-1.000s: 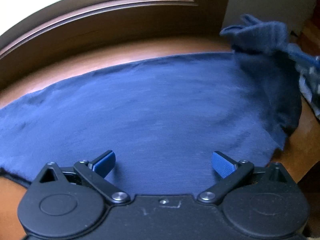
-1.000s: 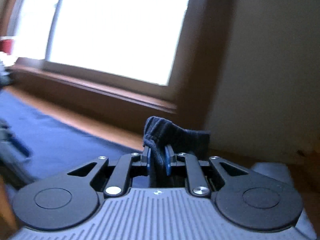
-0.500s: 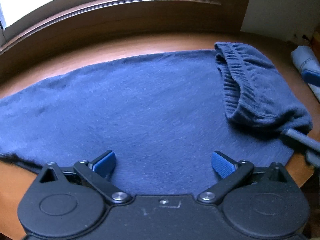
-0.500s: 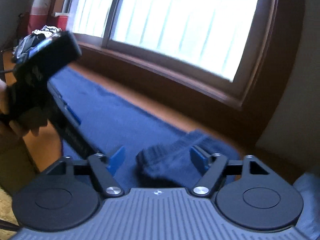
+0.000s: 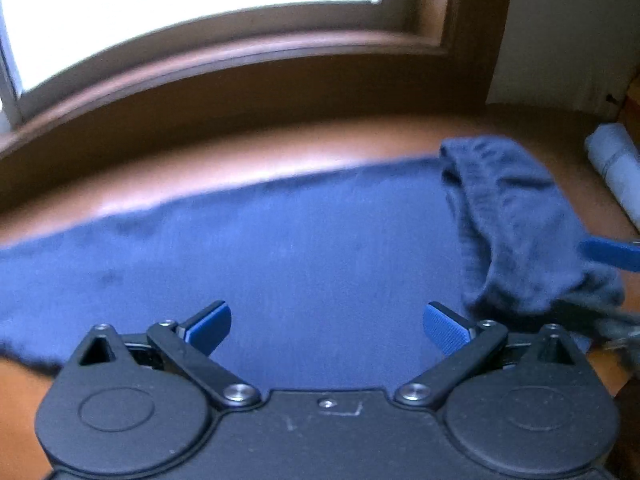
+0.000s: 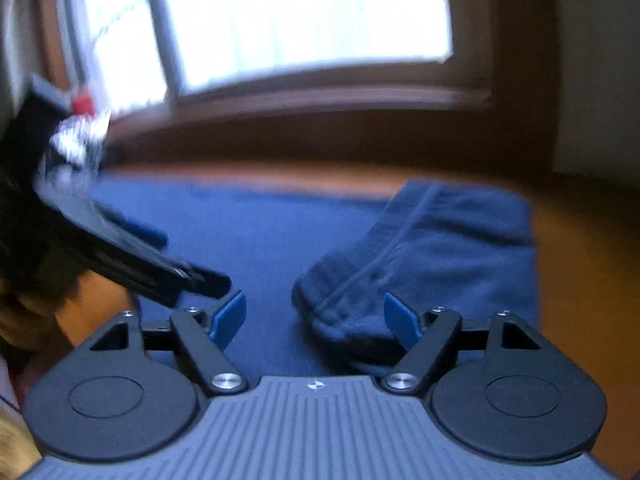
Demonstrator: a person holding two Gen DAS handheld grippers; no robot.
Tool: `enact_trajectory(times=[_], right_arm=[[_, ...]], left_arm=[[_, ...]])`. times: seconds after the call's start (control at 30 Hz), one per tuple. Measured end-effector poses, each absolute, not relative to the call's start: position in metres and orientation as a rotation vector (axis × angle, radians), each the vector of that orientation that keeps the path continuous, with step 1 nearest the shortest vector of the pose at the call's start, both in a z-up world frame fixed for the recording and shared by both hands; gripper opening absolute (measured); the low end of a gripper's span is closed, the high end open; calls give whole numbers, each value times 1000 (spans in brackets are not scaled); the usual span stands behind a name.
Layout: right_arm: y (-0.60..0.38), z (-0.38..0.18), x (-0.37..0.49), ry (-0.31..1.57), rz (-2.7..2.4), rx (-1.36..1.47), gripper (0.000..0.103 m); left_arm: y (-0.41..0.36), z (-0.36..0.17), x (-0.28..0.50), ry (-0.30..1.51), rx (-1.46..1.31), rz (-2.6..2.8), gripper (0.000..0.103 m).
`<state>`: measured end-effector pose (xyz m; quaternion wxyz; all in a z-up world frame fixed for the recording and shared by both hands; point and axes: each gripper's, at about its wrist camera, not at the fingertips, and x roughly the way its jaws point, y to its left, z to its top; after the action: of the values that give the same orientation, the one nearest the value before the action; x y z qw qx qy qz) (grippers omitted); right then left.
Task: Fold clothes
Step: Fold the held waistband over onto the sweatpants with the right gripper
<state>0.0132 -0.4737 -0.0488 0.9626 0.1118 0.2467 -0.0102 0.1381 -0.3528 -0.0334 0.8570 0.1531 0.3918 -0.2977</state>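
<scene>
Right wrist view showed the blue garment (image 6: 280,236) spread along the bench (image 6: 572,248), its folded end lying at the right edge, while the right gripper (image 6: 316,320) and left gripper (image 5: 326,326) hovered, both jaws apart, holding nothing.

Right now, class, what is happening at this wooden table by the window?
A person is folding a dark blue garment spread flat on the brown wooden table, using two handheld grippers. One end with a ribbed hem is folded over onto the cloth. The right gripper hangs open just above that fold, gripping nothing. The left gripper hovers open over the flat cloth. A pale rolled item lies at the table's edge.
</scene>
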Motion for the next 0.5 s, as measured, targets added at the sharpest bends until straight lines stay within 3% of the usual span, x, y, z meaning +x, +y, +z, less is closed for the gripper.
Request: enact_trajectory(times=[0.1,0.27,0.43,0.5], right_arm=[[-496,-42,-15,417,-164,379,88],[-542,-77,-35,430,-334,770,87],[-551,-95,-35,404,-376,851,86],[-543,-95,-29,416,-366,790,74]], left_arm=[[-372,-30,143,799,329,-654,103],[-403,-43,141,816,402,-700,103],[-413,-64,136,845,508,-665,103],[-408,-68,138,871,494,-660,103]])
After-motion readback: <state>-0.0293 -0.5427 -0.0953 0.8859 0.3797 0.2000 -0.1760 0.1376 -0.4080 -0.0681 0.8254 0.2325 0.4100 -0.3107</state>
